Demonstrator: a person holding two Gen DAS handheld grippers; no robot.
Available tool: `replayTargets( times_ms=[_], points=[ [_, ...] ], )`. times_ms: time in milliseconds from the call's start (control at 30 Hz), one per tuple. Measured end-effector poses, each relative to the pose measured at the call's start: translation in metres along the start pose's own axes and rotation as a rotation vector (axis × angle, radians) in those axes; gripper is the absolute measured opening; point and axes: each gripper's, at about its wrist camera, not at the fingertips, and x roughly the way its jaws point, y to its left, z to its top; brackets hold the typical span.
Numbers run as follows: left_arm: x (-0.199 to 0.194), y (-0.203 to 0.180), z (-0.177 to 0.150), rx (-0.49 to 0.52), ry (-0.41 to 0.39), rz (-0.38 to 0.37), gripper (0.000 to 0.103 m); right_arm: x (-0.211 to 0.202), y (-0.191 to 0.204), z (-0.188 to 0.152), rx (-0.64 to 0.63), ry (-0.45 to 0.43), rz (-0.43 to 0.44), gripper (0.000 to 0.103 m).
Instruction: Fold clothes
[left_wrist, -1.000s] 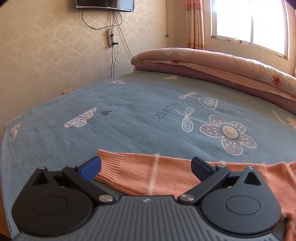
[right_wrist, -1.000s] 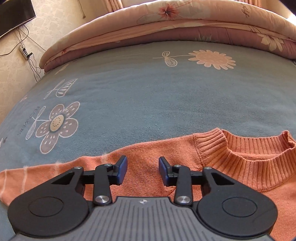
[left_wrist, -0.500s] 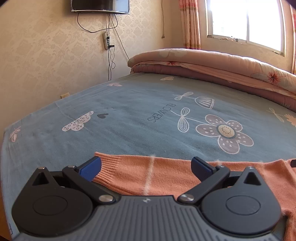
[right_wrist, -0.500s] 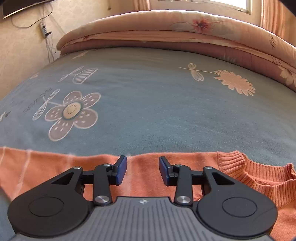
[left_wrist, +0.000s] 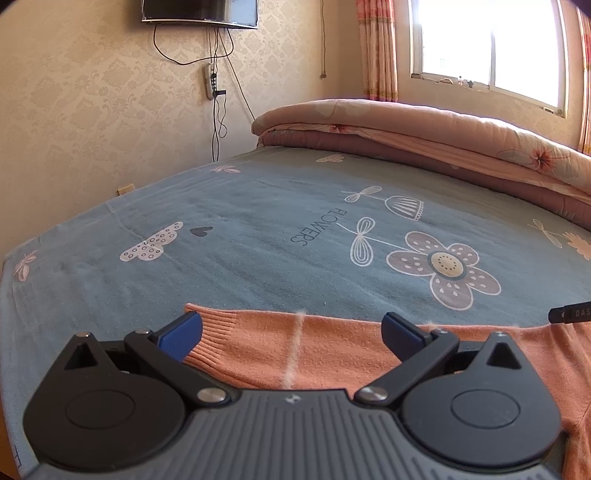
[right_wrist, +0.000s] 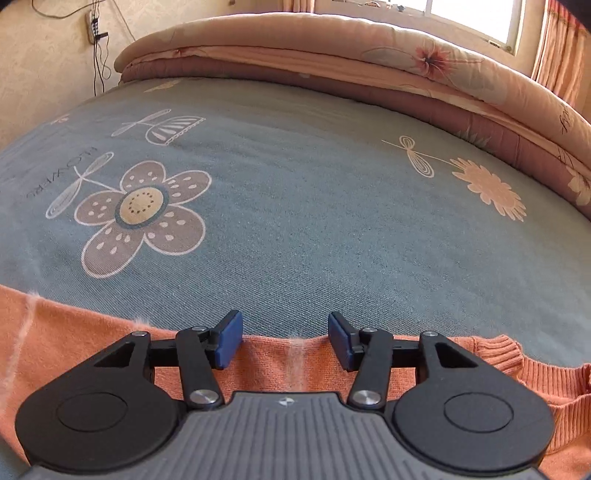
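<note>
Sweater (right_wrist: 280, 365) edge under right gripper (right_wrist: 284, 338) — jaws just widened, bedsheet (right_wrist: 314, 221) beyond

I see strong daylight from the overexposed glass window (left_wrist: 487, 48), a sharp bright picture, and the blue flowered bed sheet (left_wrist: 258, 236) curved by the fisheye lens.

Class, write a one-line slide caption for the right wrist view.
Right claw, open, poised over the orange sweater spread on the flowered blue bedspread.
</note>
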Motion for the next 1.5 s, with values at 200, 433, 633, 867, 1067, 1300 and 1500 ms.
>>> replayTargets(
  times_ms=[200,433,633,867,1067,1300,1500],
  points=[
    [-0.001,0.000,0.000,-0.004,-0.001,0.005,0.102,-0.023,-0.005,-0.016,0.008,0.030,-0.056,0.057],
    [-0.002,-0.007,-0.001,0.018,-0.007,-0.004,0.102,0.009,-0.001,-0.012,-0.002,0.037,-0.097,0.066],
    [-0.001,-0.008,-0.002,0.025,0.002,-0.008,0.102,-0.029,-0.014,-0.007,0.032,-0.020,-0.040,0.066],
    [-0.004,-0.013,-0.003,0.036,-0.006,-0.015,0.102,-0.047,-0.046,-0.030,0.054,0.061,-0.030,0.066],
    [-0.003,-0.014,-0.002,0.039,-0.007,-0.012,0.102,-0.012,-0.057,-0.035,0.109,0.067,-0.006,0.067],
    [-0.002,-0.016,-0.002,0.046,-0.006,-0.014,0.102,-0.006,-0.052,-0.017,0.114,0.010,-0.069,0.071],
    [-0.003,-0.018,-0.003,0.054,-0.006,-0.015,0.102,-0.012,-0.034,-0.028,0.056,0.031,-0.050,0.071]
  ],
)
